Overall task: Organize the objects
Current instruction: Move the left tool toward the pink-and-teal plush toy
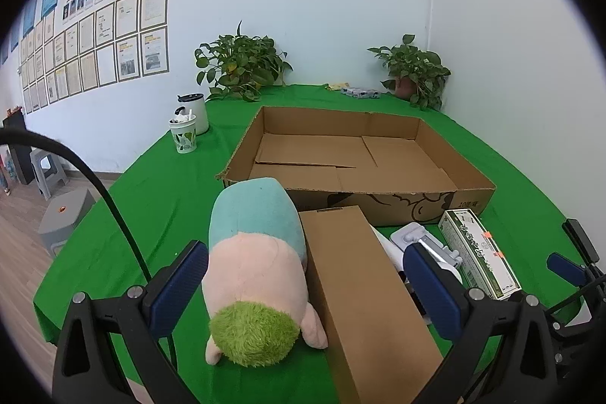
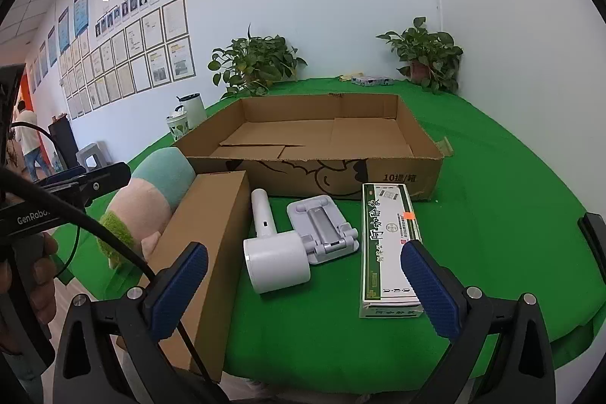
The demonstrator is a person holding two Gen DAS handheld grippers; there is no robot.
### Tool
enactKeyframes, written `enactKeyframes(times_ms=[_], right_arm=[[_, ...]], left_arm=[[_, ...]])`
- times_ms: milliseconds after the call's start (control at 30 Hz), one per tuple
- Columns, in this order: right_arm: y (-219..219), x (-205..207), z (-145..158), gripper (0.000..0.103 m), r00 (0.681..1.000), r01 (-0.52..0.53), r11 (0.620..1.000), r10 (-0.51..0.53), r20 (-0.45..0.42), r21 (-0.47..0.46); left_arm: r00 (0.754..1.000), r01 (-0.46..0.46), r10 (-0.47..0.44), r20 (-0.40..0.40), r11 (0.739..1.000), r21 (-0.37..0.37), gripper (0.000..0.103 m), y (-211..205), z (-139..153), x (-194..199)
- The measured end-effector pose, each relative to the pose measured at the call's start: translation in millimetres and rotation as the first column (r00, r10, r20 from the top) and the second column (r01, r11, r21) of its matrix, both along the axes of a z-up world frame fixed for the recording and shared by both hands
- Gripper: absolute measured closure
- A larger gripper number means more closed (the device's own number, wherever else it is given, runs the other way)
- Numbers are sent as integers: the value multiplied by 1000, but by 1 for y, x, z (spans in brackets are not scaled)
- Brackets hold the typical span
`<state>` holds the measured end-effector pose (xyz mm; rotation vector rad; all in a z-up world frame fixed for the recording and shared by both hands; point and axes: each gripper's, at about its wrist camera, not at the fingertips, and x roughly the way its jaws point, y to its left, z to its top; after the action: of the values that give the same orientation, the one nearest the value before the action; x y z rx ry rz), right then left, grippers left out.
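A wide shallow cardboard tray (image 1: 469, 199) (image 2: 420, 173) sits empty on the green table. In front of it lie a plush toy (image 1: 257, 267) (image 2: 147, 199), a long brown box (image 1: 360, 290) (image 2: 212, 237), a white hair dryer (image 2: 272, 252), a grey phone stand (image 2: 322, 226) (image 1: 413, 233) and a green-and-white carton (image 2: 390, 245) (image 1: 481, 252). My left gripper (image 1: 306, 286) is open, its fingers astride the plush toy and brown box. My right gripper (image 2: 303, 286) is open and empty, just short of the hair dryer.
A white kettle (image 1: 195, 112) and a patterned cup (image 1: 183, 135) stand at the table's left. Two potted plants (image 1: 238, 63) (image 1: 416, 70) and small packets (image 1: 360, 92) are at the back wall. Grey stools (image 1: 60, 214) stand on the floor left.
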<state>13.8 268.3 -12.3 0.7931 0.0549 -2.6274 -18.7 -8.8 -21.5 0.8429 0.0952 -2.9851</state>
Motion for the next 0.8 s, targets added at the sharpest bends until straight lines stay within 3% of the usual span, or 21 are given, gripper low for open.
enactKeyframes(times_ms=[267,800], right_arm=[[-8,-18,-15,1,998,-34,999,34,46,-18],[-6,-37,-31,0,997,-24,1000,23,72,1]], left_arm=[[999,33,-33,-12,999,-28,1,6,-4,-3],[999,35,-36,7,999,22,1,4,-7,-7]])
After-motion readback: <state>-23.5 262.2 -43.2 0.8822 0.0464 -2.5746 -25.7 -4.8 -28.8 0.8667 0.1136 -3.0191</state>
